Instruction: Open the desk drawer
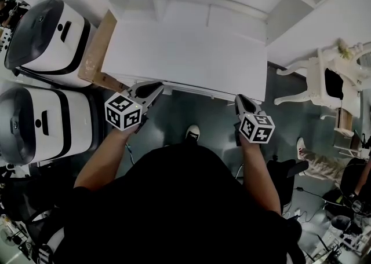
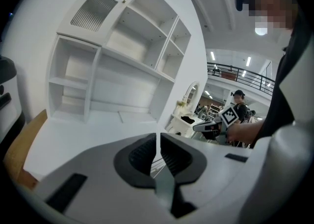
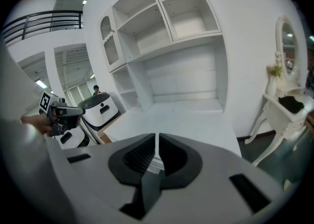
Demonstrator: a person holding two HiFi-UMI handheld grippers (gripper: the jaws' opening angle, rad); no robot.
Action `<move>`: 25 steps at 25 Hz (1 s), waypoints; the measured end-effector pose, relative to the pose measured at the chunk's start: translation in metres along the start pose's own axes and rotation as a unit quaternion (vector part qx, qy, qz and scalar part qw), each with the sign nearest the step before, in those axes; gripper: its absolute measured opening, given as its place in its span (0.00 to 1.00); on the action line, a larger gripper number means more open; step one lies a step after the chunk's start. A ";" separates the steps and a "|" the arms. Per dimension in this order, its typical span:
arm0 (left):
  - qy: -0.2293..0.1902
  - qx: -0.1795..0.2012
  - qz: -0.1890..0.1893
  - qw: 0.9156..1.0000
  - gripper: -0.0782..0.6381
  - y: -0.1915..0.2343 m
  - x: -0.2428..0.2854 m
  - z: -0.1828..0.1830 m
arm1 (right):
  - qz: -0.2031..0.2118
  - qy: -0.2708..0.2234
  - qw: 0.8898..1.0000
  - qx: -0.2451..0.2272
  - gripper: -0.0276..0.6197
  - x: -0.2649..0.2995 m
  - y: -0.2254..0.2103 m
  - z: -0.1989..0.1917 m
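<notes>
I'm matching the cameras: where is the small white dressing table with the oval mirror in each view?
Head view: white dressing table at the right edge.
Left gripper view: table right of centre.
Right gripper view: table far right.
Shared landmark: white desk top beside it.

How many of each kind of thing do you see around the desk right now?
White desk: 1
White-and-black machines: 2
Cardboard box: 1
White dressing table: 1
Hand-held grippers, left and right: 2
Total: 7
</notes>
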State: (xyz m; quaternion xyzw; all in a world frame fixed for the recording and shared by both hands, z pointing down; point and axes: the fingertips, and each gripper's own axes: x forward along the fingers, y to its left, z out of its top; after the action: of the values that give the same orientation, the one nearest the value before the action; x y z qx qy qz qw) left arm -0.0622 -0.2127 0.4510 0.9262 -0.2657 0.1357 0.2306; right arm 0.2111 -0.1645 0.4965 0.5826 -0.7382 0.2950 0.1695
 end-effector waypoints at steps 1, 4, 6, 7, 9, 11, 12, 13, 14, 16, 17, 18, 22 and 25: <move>0.001 -0.001 0.001 1.000 0.15 0.001 0.000 0.000 | 0.000 0.006 1.000 0.000 0.08 0.003 -0.001 -0.005; 0.005 -0.003 0.002 1.000 0.15 0.003 0.001 -0.002 | 0.001 0.025 1.000 0.001 0.08 0.016 -0.003 -0.023; 0.008 -0.004 0.004 1.000 0.15 0.006 0.001 -0.004 | 0.004 0.037 0.999 0.000 0.08 0.027 -0.004 -0.036; 0.010 -0.005 0.006 1.000 0.15 0.007 0.001 -0.004 | 0.005 0.044 0.999 0.000 0.08 0.033 -0.006 -0.043; 0.014 -0.005 0.008 1.000 0.15 0.009 0.002 -0.004 | 0.005 0.059 0.998 0.002 0.08 0.046 -0.011 -0.058; 0.018 -0.005 0.010 1.000 0.15 0.009 0.004 -0.005 | 0.005 0.077 0.997 0.005 0.08 0.058 -0.017 -0.076; 0.020 -0.005 0.011 1.000 0.15 0.009 0.005 -0.006 | 0.005 0.086 0.996 0.006 0.08 0.064 -0.020 -0.084; 0.021 -0.006 0.011 1.000 0.15 0.010 0.006 -0.006 | 0.006 0.093 0.996 0.006 0.08 0.069 -0.023 -0.091; 0.022 -0.007 0.012 1.000 0.15 0.010 0.007 -0.006 | 0.007 0.100 0.995 0.006 0.08 0.075 -0.027 -0.098; 0.025 -0.007 0.016 1.000 0.15 0.011 0.008 -0.006 | 0.007 0.112 0.994 0.008 0.08 0.085 -0.032 -0.110; 0.027 -0.008 0.017 0.999 0.15 0.012 0.008 -0.007 | 0.006 0.116 0.993 0.009 0.08 0.090 -0.034 -0.116; 0.029 -0.009 0.019 0.999 0.15 0.012 0.008 -0.008 | 0.004 0.120 0.993 0.011 0.08 0.094 -0.036 -0.121; 0.038 -0.014 0.026 0.999 0.15 0.014 0.011 -0.014 | 0.009 0.129 0.991 0.016 0.08 0.115 -0.042 -0.139; 0.045 -0.016 0.029 0.998 0.15 0.012 0.014 -0.020 | 0.017 0.140 0.990 0.014 0.09 0.128 -0.046 -0.154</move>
State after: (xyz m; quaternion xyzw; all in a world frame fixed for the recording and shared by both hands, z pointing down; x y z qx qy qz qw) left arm -0.0595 -0.2177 0.4773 0.9072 -0.2835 0.1796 0.2536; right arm 0.2069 -0.1709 0.7016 0.5255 -0.7126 0.3870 0.2576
